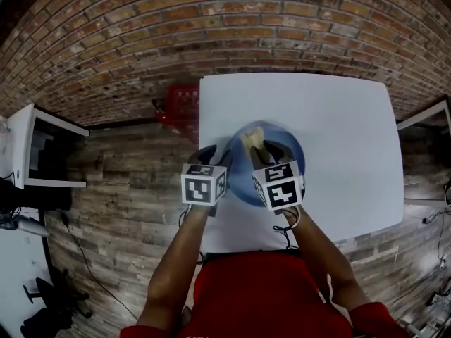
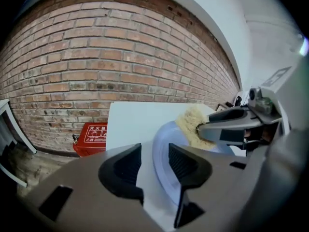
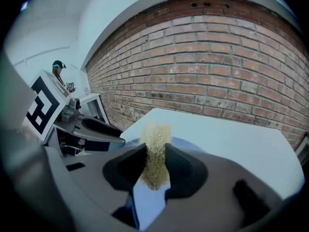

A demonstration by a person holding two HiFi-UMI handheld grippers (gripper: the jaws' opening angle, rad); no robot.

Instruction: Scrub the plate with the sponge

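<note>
Plate (image 1: 239,173), blue, lies flat on the white table (image 1: 338,118). The right gripper (image 3: 155,167) is clamped on the tan sponge (image 3: 155,146) over the plate's far side. The left gripper (image 2: 153,164) stands open, the plate's left rim between its pads, unpressed. How much scrubbing is done cannot be judged; no dirt or suds show

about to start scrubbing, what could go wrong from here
The left gripper is open and not gripping the plate, so the plate may slide on the table once scrubbed. The sponge sticks out well past the right gripper's fingers, so it could bend or slip out under pressure.
</note>
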